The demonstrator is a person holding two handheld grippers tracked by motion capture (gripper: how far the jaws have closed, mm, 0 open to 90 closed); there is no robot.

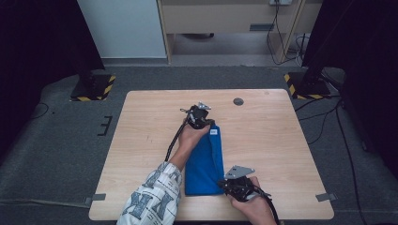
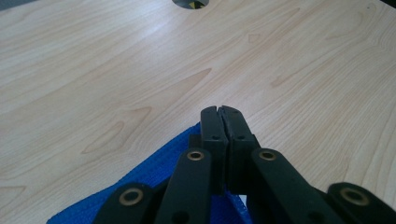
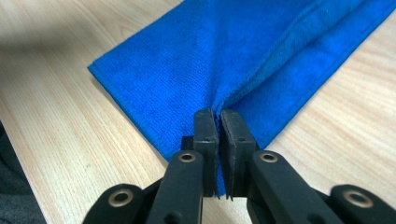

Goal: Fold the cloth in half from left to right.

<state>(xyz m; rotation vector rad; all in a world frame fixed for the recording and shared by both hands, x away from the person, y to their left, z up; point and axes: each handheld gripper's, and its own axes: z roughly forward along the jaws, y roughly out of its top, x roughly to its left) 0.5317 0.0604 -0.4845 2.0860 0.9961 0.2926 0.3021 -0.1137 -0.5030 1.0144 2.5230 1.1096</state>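
I have the blue cloth lying folded lengthwise on the table, near the front edge. My left gripper sits at the cloth's far end, jaws pressed together on its corner; the white tag lies just beside it. My right gripper is at the near right corner, jaws pinching the cloth's edge, fabric bunched between them

blue cloth | folded – long, narrow strip | flat on table, mid-front
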